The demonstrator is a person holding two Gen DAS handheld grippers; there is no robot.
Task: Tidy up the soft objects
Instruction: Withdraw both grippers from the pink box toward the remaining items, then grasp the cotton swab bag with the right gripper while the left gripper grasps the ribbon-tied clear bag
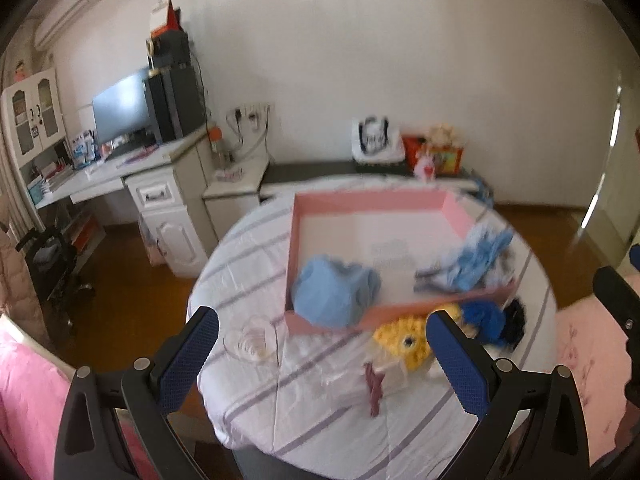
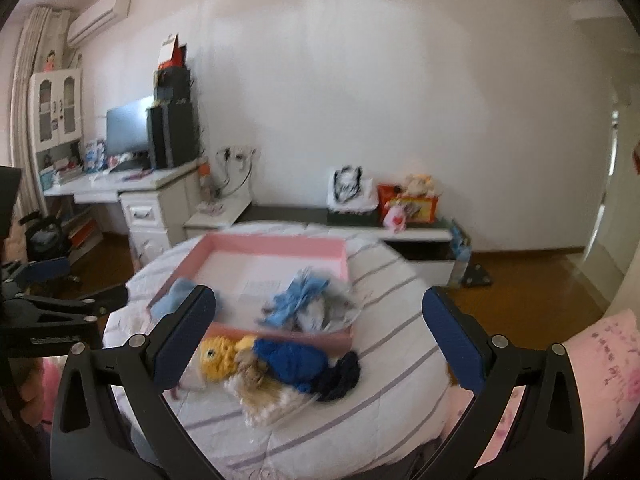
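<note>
A pink shallow box (image 1: 372,200) (image 2: 276,245) sits on a round table with a striped cloth (image 1: 320,412) (image 2: 392,364). Inside it lie a light blue soft bundle (image 1: 334,294) (image 2: 174,296) and a pale blue and grey piece (image 1: 476,260) (image 2: 304,300). In front of the box lie a yellow knitted toy (image 1: 404,342) (image 2: 216,356), a bright blue knitted piece (image 1: 484,318) (image 2: 288,360), a dark navy piece (image 1: 514,322) (image 2: 340,376) and a cream knitted item (image 2: 264,396). My left gripper (image 1: 324,360) is open and empty above the table's near edge. My right gripper (image 2: 320,344) is open and empty above the toys.
A clear plastic wrapper (image 1: 252,340) and a dark red ribbon (image 1: 374,388) lie on the cloth. A white desk with a monitor (image 1: 124,108) stands at the left. A low bench with bags (image 1: 380,148) runs along the back wall. Pink bedding (image 2: 600,360) lies at the right.
</note>
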